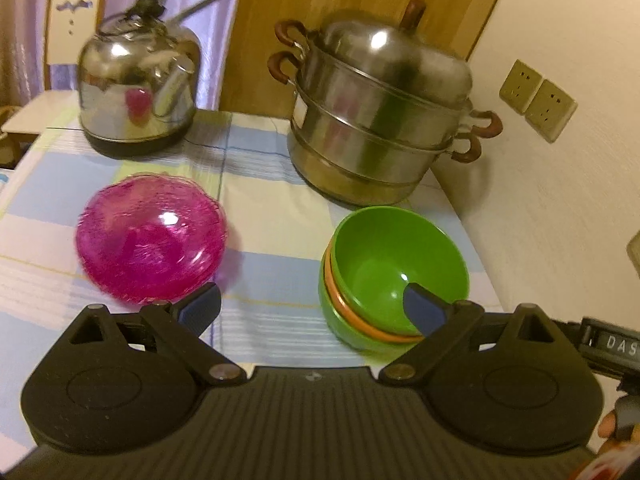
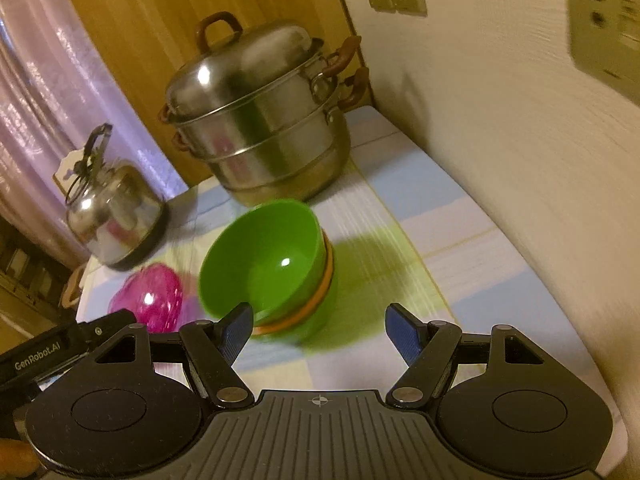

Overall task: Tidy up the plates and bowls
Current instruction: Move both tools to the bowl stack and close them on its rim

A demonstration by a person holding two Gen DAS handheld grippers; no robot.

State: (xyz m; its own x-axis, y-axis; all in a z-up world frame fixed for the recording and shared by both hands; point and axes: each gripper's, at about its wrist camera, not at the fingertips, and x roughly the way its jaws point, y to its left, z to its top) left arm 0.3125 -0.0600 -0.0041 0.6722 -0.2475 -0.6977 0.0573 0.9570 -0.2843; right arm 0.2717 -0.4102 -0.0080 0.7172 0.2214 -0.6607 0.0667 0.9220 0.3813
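Note:
A stack of bowls (image 1: 392, 264), green on top with an orange rim between, stands on the checked cloth; it also shows in the right wrist view (image 2: 272, 264). A stack of pink translucent plates (image 1: 150, 238) lies to its left, and in the right wrist view (image 2: 154, 296). My left gripper (image 1: 312, 308) is open and empty, its right fingertip in front of the bowl stack. My right gripper (image 2: 320, 330) is open and empty, just before the bowls, left fingertip near their rim.
A steel steamer pot (image 1: 380, 120) and a steel kettle (image 1: 136, 84) stand at the back of the table (image 1: 272, 224). A wall with sockets (image 1: 536, 98) runs along the right edge. The right gripper's body (image 1: 608, 344) shows at right.

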